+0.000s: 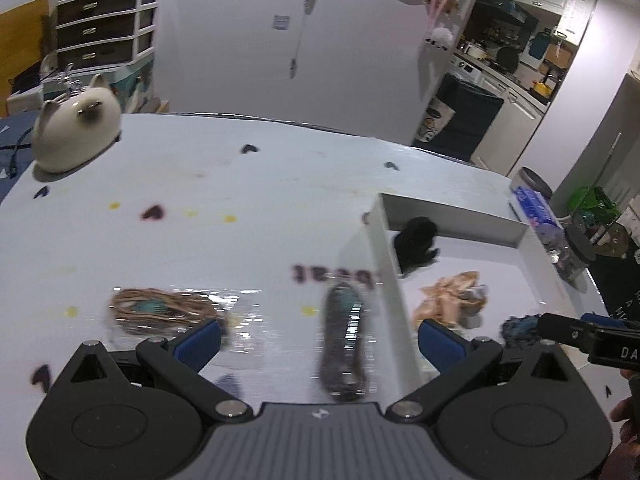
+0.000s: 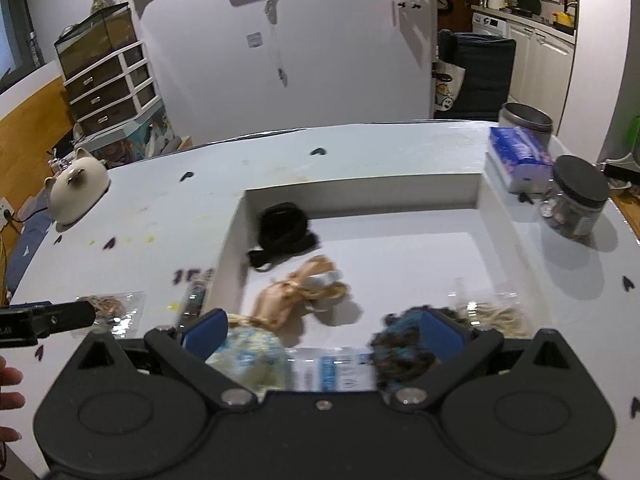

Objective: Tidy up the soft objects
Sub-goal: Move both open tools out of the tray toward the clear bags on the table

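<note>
White table [image 2: 360,148] in a home room, kitchen in the background, shallow white tray [image 2: 360,188] as landmark. Right gripper [image 2: 324,330] hovers over the tray's near edge, jaws spread wide and empty; a pale yellow-blue soft bundle [image 2: 248,354] sits by its left pad and a dark blue-brown yarn piece [image 2: 400,350] by its right pad, both inside the tray. Further in lie a beige ribbon bundle [image 2: 296,296] and a black band [image 2: 282,226] in the far-left corner. Left gripper [image 1: 318,338] is released too, just outside the tray's left wall, with a bagged dark item [image 1: 344,344] between its pads and a bagged brown cord [image 1: 160,310] left of that.
</note>
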A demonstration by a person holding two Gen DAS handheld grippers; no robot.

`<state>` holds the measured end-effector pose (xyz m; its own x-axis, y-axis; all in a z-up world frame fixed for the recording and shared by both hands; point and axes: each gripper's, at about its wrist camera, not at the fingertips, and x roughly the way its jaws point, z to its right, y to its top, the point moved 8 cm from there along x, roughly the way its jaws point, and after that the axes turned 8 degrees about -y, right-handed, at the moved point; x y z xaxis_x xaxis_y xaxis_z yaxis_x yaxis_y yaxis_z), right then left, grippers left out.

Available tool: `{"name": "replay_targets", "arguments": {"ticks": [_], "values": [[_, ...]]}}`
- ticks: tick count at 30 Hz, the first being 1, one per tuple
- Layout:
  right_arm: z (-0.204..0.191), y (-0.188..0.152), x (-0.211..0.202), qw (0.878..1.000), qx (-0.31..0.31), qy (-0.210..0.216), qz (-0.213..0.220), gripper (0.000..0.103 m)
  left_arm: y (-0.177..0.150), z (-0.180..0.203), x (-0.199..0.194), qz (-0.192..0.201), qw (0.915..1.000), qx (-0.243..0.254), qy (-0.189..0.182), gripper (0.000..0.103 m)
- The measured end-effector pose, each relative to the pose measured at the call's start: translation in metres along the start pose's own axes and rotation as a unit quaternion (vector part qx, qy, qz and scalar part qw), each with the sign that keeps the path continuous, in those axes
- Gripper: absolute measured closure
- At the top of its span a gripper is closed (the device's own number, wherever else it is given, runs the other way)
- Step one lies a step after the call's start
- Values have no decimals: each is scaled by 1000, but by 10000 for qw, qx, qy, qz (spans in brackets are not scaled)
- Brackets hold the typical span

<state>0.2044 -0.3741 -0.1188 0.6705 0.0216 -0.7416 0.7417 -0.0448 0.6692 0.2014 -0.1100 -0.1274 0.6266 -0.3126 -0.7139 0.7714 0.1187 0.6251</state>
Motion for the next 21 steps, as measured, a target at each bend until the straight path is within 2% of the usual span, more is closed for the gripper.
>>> {"name": "replay_targets", "arguments": {"ticks": [5, 9, 13, 16, 18, 21], "values": [[-35, -4, 3, 10000, 65, 56, -36, 1, 3, -37, -4, -18, 9999, -6, 114, 0], [-62, -6, 6, 9998, 85, 164, -67, 20, 7, -69, -4, -20, 9999, 32, 95, 0], [-87, -8, 7, 9996, 112, 251, -86, 34, 13, -97, 5, -126, 9996, 192, 153, 0], [-105, -10, 8, 9994, 57, 317, -148, 51, 20, -113, 16, -208, 9986, 490, 19, 0], [-112, -10, 9, 9995, 70, 267, -163, 68, 25, -118, 25, -299, 9973, 647, -204, 6], [-119, -11, 12, 9995, 83, 200, -223, 77, 34, -128, 41, -437, 9957, 730, -373, 15]]}}
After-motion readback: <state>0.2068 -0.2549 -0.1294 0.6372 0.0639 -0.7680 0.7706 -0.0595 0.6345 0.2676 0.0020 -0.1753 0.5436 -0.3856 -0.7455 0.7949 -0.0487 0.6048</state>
